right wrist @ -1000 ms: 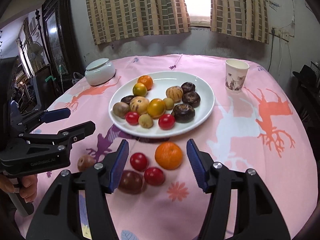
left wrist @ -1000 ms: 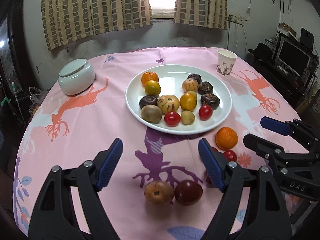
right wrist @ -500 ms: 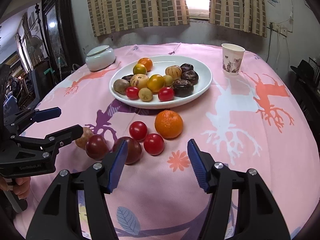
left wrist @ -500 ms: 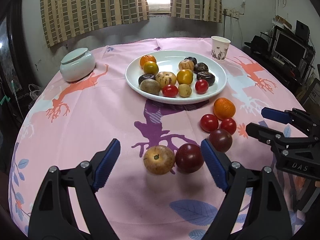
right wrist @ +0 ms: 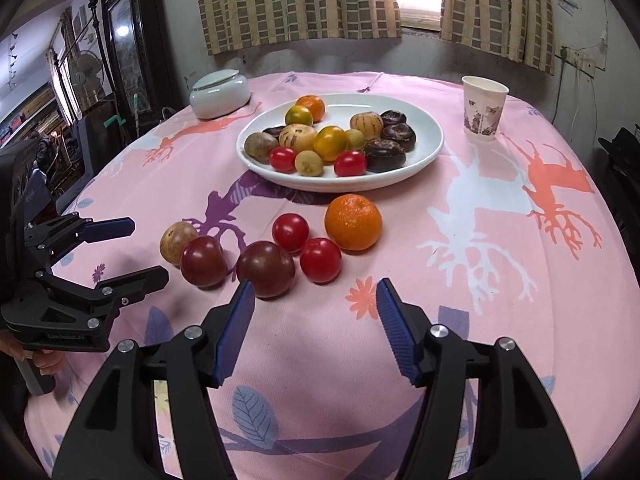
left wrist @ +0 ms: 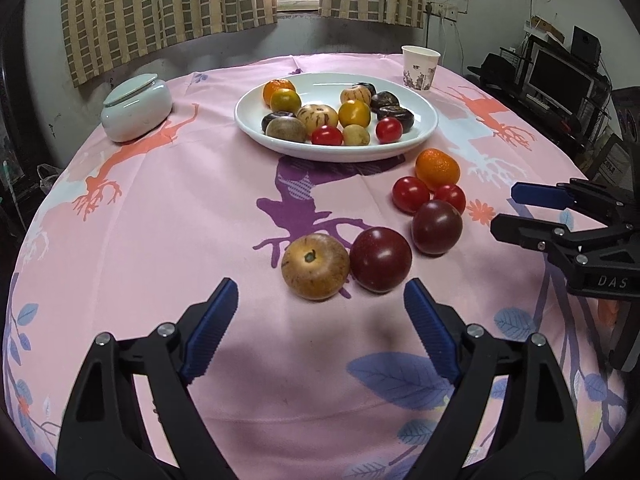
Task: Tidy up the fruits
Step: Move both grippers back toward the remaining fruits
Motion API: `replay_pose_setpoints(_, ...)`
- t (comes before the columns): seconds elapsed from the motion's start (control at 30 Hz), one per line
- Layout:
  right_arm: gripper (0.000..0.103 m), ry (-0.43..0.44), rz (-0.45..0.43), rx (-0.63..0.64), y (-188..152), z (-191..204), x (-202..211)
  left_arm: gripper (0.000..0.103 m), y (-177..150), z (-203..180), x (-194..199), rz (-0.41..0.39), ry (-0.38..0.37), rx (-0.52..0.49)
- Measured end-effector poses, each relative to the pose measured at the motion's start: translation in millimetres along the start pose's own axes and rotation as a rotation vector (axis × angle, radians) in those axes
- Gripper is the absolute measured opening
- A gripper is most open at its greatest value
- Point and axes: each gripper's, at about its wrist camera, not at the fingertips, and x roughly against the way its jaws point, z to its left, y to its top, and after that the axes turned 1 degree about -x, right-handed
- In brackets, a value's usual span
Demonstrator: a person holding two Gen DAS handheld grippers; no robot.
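Observation:
A white plate (left wrist: 416, 136) holding several fruits sits mid-table on the pink cloth. In front of it lie loose fruits: an orange (left wrist: 437, 168), two red tomatoes (left wrist: 410, 194), a dark purple tomato (left wrist: 437, 226), a dark red tomato (left wrist: 380, 259) and a brown round fruit (left wrist: 315, 266). My left gripper (left wrist: 320, 292) hovers just short of the brown fruit and dark red tomato, its jaws opening with nothing between them. My right gripper (right wrist: 315, 286) is open and empty, just short of the purple tomato (right wrist: 266, 268) and a red tomato (right wrist: 320, 260).
A pale lidded jar (left wrist: 136, 106) stands at the far left and a paper cup (left wrist: 420, 67) at the far right of the plate. The round table drops away on all sides. A hand (right wrist: 44, 364) holds the left gripper's handle. Shelves with a monitor (left wrist: 560, 88) stand at right.
Both grippers have sunk and drawn in on the loose fruits, which now look larger and sit right ahead of the fingertips. The left jaws stand wider apart.

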Motion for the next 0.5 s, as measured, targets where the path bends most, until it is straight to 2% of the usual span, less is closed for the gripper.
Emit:
replay_pose_setpoints(0.27, 0.063, 0.003, 0.023, 0.011, -1.8, 1.2, -6.2, 0.087, -8.3, -1.7, -14.5, 0.041, 0.014, -0.046)
replay_pose_setpoints(0.5, 0.063, 0.0, 0.035, 0.007, -3.2, 0.3, -9.2, 0.087, -11.4, 3.7, -28.4, 0.082, 0.042, -0.036)
